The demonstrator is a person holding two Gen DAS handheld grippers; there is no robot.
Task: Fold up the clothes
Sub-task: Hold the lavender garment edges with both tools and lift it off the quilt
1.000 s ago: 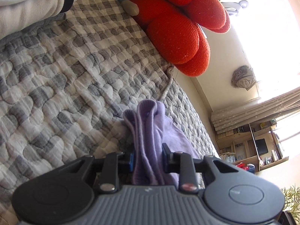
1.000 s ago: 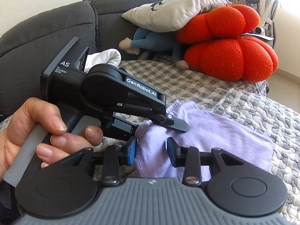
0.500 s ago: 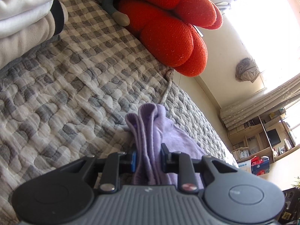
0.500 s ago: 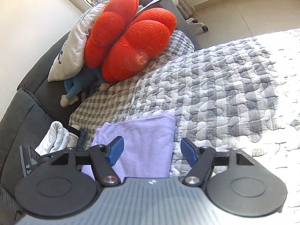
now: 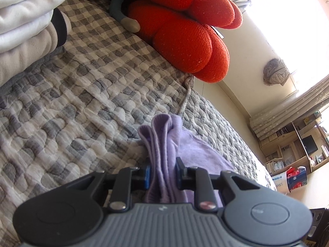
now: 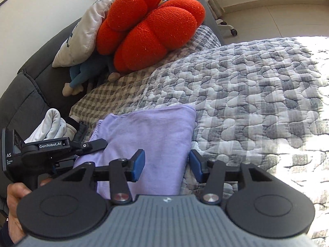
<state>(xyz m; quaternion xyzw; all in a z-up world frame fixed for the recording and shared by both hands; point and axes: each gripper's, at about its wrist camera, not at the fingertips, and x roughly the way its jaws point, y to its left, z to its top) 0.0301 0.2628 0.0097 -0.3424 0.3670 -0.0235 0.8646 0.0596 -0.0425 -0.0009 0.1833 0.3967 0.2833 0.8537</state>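
A folded lilac garment [image 6: 152,135] lies on the grey checked quilt [image 6: 257,94]. In the left wrist view its bunched corner [image 5: 162,144] stands up between the blue pads, and my left gripper [image 5: 162,175] is shut on it. The left gripper also shows in the right wrist view [image 6: 82,150], clamped at the garment's left corner, with a hand around its grip. My right gripper [image 6: 166,165] hovers over the garment's right edge. Its jaws are closing with a wide gap left, the cloth lies under them, and the pads do not press on it.
Orange pumpkin-shaped cushions [image 6: 152,30] and a white pillow [image 6: 82,35] lean on the dark grey sofa back [image 6: 24,88], with a blue soft toy [image 6: 82,78] below them. Folded white and beige clothes [image 5: 26,26] are stacked at the left. The quilt drops off toward the floor at the right.
My right gripper rolled and swung right along the garment, off its left corner to the right edge; its jaws widened, then narrowed. The left gripper kept its hold and rolled slightly.
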